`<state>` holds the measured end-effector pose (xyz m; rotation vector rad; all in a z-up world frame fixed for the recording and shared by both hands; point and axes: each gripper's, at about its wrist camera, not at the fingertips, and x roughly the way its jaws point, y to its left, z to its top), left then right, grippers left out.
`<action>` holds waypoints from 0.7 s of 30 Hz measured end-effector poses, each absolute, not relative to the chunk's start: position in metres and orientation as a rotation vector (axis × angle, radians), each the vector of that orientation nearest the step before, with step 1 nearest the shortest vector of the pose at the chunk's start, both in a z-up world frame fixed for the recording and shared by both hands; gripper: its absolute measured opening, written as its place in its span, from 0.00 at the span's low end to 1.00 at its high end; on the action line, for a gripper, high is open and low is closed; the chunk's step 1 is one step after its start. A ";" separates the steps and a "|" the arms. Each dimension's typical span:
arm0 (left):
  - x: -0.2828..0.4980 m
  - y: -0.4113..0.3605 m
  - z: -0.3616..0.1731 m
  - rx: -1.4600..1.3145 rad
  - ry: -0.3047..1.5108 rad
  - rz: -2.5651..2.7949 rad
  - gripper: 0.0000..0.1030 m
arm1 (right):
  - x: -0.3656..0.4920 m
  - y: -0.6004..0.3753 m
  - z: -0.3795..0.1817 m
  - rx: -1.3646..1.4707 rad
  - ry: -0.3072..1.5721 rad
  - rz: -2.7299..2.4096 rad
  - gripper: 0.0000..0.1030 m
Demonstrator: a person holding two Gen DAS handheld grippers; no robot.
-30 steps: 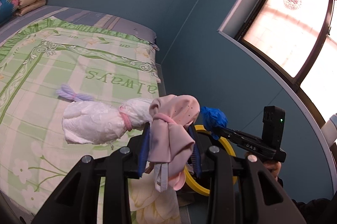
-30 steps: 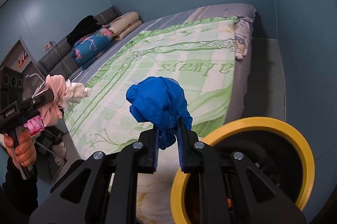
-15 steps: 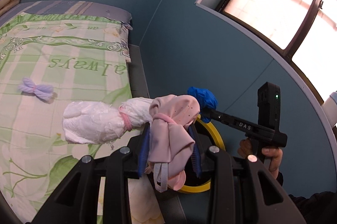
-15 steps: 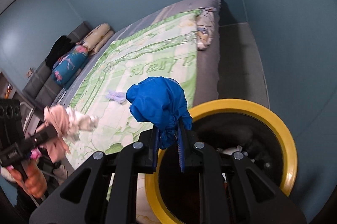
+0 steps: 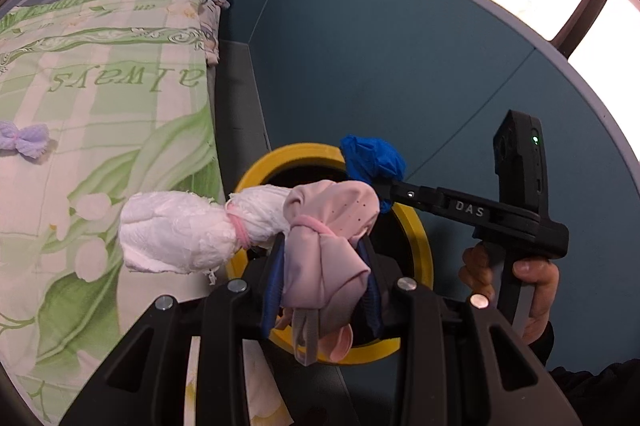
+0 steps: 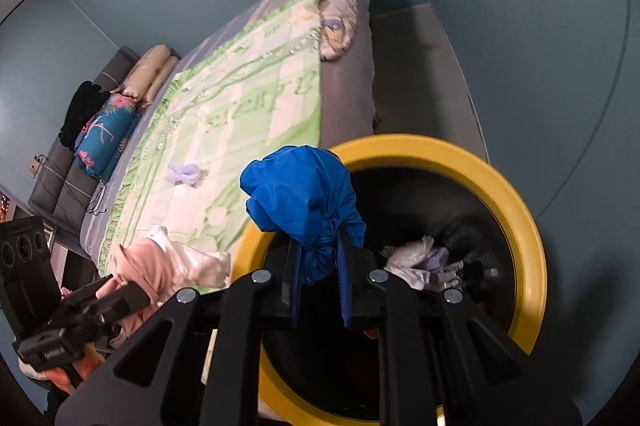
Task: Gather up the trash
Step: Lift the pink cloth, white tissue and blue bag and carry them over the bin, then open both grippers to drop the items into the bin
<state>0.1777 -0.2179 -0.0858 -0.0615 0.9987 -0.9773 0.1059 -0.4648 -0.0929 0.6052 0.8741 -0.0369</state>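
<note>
Right wrist view: blue bundle (image 6: 304,194) clamped above yellow-rimmed bin (image 6: 532,250).

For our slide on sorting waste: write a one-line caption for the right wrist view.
Right hand-held gripper holds a blue bundle above the yellow-rimmed bin beside the bed.

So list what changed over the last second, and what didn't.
Both grippers swung from over the bed toward the yellow-rimmed bin; the right gripper now holds the blue wad over its opening. Unchanged: the left gripper stays clamped on the pink-and-white bundle, and the purple scrap remains on the bed.
</note>
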 end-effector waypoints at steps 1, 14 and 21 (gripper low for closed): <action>0.176 -0.222 -0.089 -0.052 1.004 -0.981 0.31 | 0.106 -0.467 -0.097 0.616 0.880 -0.036 0.14; 0.166 -0.262 -0.116 0.048 1.042 -0.977 0.31 | 0.106 -0.484 -0.119 0.669 0.907 -0.047 0.15; 0.167 -0.266 -0.120 0.065 1.046 -0.959 0.33 | 0.107 -0.487 -0.119 0.683 0.913 -0.054 0.16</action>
